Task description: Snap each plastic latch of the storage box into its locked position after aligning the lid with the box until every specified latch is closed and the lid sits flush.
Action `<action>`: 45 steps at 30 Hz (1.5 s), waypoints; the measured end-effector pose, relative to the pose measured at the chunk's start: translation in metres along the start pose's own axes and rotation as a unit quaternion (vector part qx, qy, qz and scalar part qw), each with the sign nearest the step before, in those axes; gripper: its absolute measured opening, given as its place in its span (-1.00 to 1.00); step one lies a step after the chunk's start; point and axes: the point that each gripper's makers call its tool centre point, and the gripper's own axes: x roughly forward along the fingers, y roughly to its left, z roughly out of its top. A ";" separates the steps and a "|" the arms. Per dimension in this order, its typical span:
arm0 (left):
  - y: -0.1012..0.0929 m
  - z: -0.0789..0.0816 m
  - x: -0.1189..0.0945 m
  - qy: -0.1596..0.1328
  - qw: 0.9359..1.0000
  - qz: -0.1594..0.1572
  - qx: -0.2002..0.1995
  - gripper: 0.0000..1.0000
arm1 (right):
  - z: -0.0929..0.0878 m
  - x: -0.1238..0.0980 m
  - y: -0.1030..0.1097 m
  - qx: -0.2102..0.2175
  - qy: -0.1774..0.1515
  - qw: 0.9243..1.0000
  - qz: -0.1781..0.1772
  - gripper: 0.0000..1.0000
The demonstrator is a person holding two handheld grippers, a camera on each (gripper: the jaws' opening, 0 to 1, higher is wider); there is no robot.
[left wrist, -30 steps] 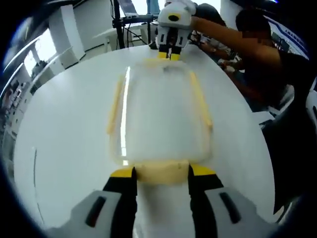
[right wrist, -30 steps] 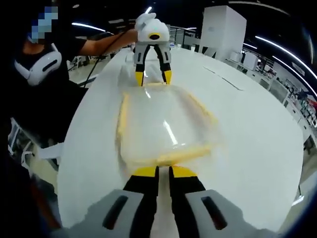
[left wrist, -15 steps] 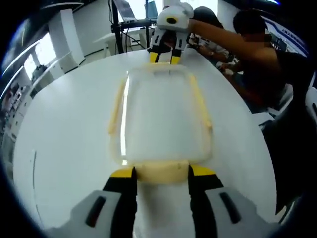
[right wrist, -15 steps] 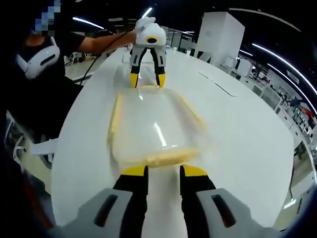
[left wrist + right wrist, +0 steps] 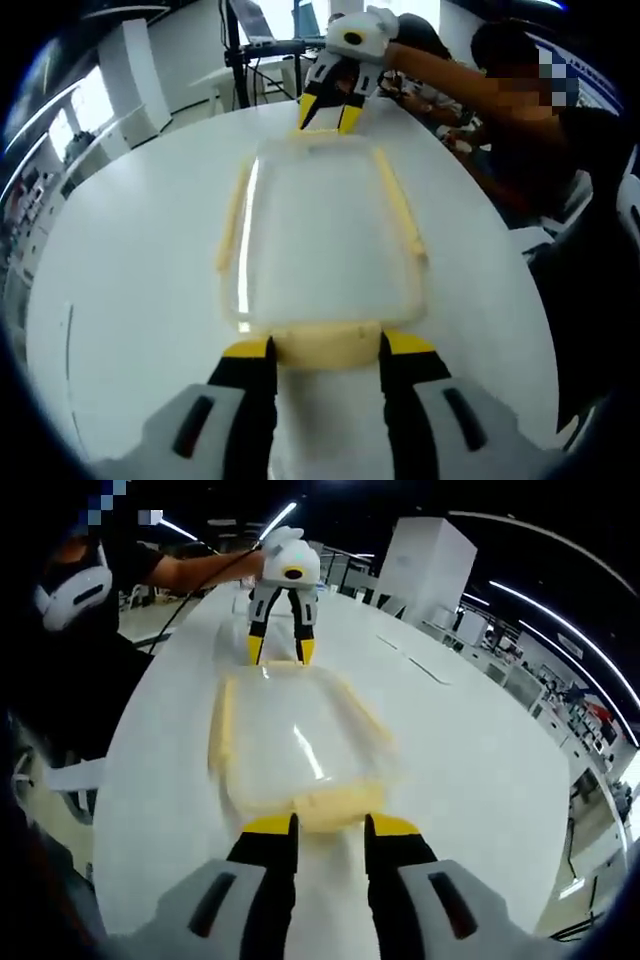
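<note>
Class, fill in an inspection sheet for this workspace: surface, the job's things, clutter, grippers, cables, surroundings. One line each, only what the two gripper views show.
Surface: white table, bare around the box.
Job's things: clear storage box with its lid on; yellow latches along the rim, one end latch between the left gripper's jaws, the other between the right's. Whether they are locked cannot be told.
Clutter: nothing seen.
Grippers: left gripper open, at one end of the box; right gripper open, at the opposite end.
Cables: a dark cable runs off the table's far edge.
Surroundings: a seated person, a white cabinet, ceiling lights.
</note>
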 end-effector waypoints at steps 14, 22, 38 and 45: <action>-0.002 0.000 0.001 0.006 1.000 -0.012 0.015 -0.20 | -0.003 0.001 0.007 -0.038 0.071 0.996 0.041 -0.28; -0.002 -0.001 0.002 0.009 1.000 -0.014 0.018 -0.20 | -0.003 0.010 0.011 -0.049 0.106 0.991 0.072 -0.16; -0.002 -0.002 0.001 0.020 0.999 -0.025 0.030 -0.20 | -0.008 0.019 0.014 -0.049 0.163 0.976 0.136 -0.08; -0.002 -0.002 0.001 0.021 0.999 -0.026 0.031 -0.20 | -0.009 0.018 0.018 -0.042 0.184 0.970 0.154 -0.16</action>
